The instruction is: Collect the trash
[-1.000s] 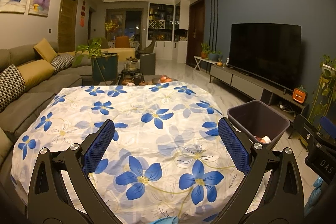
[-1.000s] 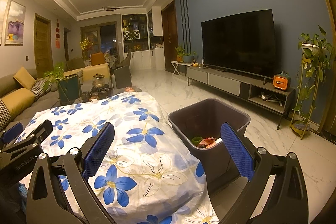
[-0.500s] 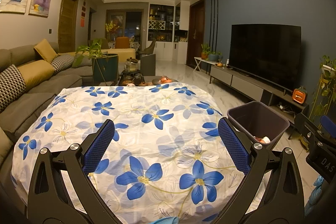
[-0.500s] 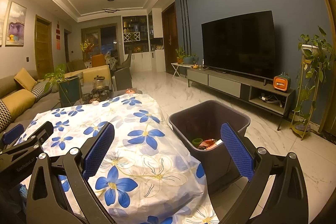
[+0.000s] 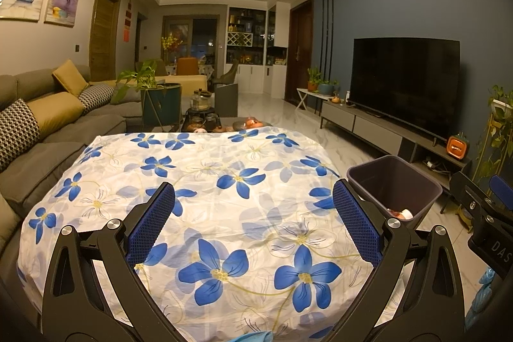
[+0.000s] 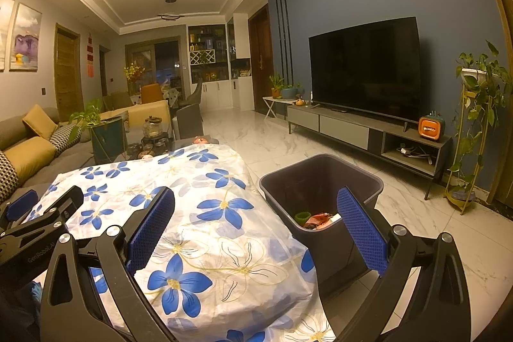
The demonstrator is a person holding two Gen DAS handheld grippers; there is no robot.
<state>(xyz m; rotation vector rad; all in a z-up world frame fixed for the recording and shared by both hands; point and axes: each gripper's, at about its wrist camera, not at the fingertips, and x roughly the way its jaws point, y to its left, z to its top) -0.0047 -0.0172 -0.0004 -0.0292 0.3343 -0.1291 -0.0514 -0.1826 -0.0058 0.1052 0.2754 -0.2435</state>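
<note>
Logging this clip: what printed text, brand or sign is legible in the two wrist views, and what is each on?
"DAS": cut-off white letters on the right tool body, at the edge of the left wrist view.
"GenRobot.AI": on the left tool body, in the right wrist view; small, the last letters uncertain.
Red hangings on the far wall beside the door: too small to read.
Cabinet bottles: labels too small to read.

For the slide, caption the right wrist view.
Open right gripper above floral cloth, bin holding trash.
</note>
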